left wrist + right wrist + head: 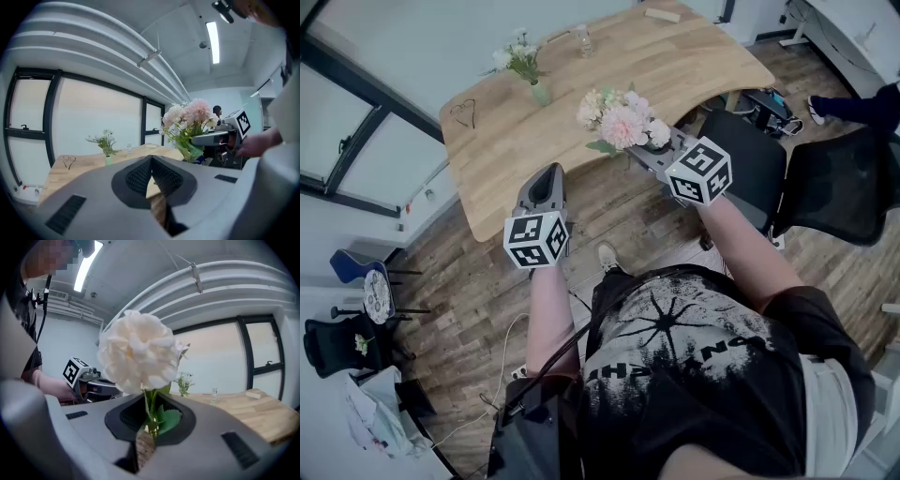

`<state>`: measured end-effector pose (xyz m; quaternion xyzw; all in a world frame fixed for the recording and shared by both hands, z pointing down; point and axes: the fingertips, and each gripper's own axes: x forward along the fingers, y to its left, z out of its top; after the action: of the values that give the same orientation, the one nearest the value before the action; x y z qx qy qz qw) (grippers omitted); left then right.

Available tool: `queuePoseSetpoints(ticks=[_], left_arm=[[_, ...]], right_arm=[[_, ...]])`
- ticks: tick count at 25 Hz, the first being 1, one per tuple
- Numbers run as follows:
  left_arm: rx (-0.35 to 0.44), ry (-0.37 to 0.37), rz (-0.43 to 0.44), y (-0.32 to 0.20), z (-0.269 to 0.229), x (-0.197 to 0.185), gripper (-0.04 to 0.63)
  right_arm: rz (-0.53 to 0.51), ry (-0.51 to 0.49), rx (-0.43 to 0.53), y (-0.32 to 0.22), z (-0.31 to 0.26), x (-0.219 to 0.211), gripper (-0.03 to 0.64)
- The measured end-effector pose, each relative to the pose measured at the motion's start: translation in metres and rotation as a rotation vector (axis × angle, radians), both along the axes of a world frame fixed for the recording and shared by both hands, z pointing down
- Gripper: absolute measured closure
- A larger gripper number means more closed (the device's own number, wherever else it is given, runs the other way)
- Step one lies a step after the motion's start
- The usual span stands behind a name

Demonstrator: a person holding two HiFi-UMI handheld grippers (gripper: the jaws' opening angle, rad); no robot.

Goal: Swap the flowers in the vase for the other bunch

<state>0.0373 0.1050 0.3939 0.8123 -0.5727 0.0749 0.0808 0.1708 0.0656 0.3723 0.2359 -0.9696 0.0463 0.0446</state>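
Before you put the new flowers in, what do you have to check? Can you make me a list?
1. New flowers held tight: the right gripper has its jaws closed on the stems of the pink and white bunch. Ok.
2. Vase empty and ready: the small white flowers are in it. Not ok.
3. A gripper free to pull those out: the left gripper has its jaws shut with nothing between them. Ok, but it must open first.
4. Vase standing upright on the table: ok.
5. Room around the vase: the small bottle stands apart from it. Ok.
6. Water in the vase: cannot tell.
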Motion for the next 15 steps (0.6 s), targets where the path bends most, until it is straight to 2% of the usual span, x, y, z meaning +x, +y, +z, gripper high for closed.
queuePoseSetpoints(ticks=[15], left_arm=[[-0.010,-0.027,-0.008,-0.0023,0.0030,-0.0018,0.581]], right_arm=[[-0.013,-0.044,-0.031,-0.0029,0.0020,-0.0017,0.569]])
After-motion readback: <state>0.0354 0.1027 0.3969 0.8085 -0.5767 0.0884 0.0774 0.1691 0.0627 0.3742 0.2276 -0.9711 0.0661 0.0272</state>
